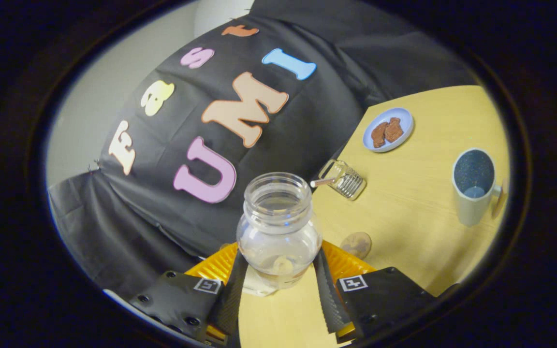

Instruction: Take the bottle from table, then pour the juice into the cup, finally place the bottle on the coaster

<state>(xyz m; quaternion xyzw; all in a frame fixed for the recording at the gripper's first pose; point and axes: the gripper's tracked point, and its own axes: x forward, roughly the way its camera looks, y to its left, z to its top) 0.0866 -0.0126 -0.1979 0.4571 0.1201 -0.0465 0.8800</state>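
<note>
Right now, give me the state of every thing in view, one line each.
gripper: shut on the bottle.
bottle: uncapped, held between the fingers, looks nearly empty.
cup: upright on the table, a little liquid inside.
glass jar: lying on its side.
plate: holding brown pieces.
coaster: bare.

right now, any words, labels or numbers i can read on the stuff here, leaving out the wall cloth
None readable.
Bottle, shut in the tongs: pale label low on it, too blurred to read.
Square black-and-white markers on the tongs: patterns, not words.
Cup, plate, glass mug, coaster: no print visible.
</note>
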